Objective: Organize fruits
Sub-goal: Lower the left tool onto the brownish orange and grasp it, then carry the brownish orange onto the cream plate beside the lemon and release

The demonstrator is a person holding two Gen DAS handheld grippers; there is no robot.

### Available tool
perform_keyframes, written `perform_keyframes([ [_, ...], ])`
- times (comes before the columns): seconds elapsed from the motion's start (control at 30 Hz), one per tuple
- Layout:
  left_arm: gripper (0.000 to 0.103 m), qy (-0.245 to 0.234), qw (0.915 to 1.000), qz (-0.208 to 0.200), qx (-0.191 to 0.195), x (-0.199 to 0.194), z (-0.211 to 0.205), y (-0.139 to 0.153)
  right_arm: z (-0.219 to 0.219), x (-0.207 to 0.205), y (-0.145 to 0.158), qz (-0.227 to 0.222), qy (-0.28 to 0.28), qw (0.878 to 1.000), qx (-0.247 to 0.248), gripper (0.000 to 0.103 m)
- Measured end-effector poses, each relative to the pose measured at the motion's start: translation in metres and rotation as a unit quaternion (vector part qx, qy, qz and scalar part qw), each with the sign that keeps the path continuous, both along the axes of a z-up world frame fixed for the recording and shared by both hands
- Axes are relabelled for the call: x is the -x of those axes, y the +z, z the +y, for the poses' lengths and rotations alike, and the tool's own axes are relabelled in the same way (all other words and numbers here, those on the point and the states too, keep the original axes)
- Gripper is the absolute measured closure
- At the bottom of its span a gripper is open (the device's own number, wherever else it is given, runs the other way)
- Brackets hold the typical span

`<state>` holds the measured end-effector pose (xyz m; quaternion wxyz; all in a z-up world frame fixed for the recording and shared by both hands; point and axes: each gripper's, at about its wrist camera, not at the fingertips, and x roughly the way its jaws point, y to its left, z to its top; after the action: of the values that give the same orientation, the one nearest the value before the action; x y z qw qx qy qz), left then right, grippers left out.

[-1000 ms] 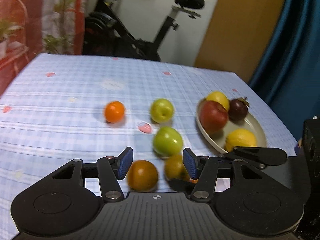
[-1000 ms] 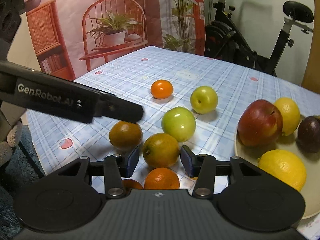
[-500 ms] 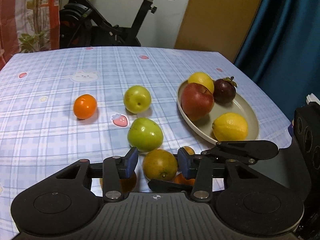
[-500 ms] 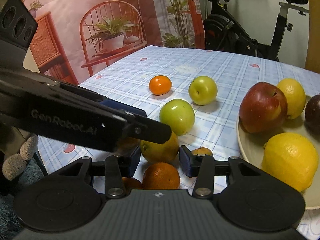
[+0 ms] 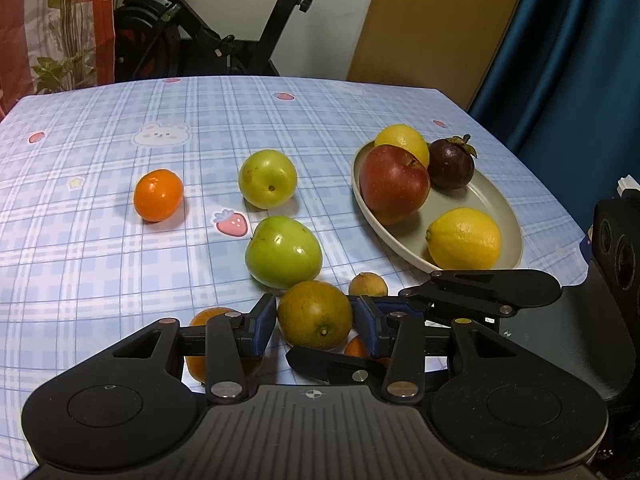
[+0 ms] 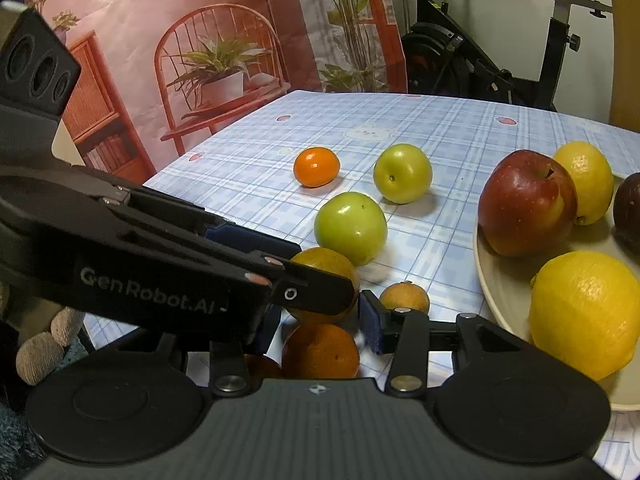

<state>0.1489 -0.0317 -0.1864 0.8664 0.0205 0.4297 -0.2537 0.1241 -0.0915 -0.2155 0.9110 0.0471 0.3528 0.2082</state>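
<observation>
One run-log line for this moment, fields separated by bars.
left tool: just closed on greenish orange | right tool: around orange, grip unclear | plate: apple, two lemons, mangosteen | next: likely lift

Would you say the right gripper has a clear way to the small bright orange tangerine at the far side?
Probably not directly: the left gripper, a greenish orange and a green apple lie between the right gripper and that tangerine.

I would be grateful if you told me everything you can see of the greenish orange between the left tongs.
The greenish orange is round, with dull, pitted peel, orange-brown shading to green, and a small pale navel facing the camera. It rests on the checked cloth, just in front of the green apple. The left tongs have just been closing and their blue pads now press both its sides.
</observation>
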Motion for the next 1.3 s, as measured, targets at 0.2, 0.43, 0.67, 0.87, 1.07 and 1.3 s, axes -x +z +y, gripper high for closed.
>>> perform_keyframes([
  [0.2,0.059,-0.001,0.9998,-0.016,0.011,0.004,0.001,0.008,-0.003,0.007,0.008,-0.025,-0.008,1.000,-0.003,0.057],
  [0.43,0.060,-0.006,0.9995,-0.029,0.006,0.008,-0.005,0.013,-0.005,0.009,0.012,-0.031,-0.012,0.999,-0.005,0.057],
  [0.67,0.060,-0.023,0.9977,-0.064,0.004,0.012,-0.020,0.036,-0.015,0.019,0.030,-0.068,-0.033,0.997,-0.010,0.057],
  [0.87,0.060,-0.055,0.9953,-0.079,-0.015,0.013,-0.052,0.045,-0.037,0.029,0.039,-0.082,-0.071,0.994,-0.023,0.057],
  [1.07,0.060,-0.082,0.9945,-0.062,-0.019,0.006,-0.084,0.038,-0.068,0.036,0.039,-0.068,-0.115,0.990,-0.041,0.057],
  [1.3,0.059,-0.081,0.9958,-0.037,-0.025,-0.008,-0.099,0.021,-0.088,0.033,0.030,-0.041,-0.138,0.988,-0.063,0.058],
])
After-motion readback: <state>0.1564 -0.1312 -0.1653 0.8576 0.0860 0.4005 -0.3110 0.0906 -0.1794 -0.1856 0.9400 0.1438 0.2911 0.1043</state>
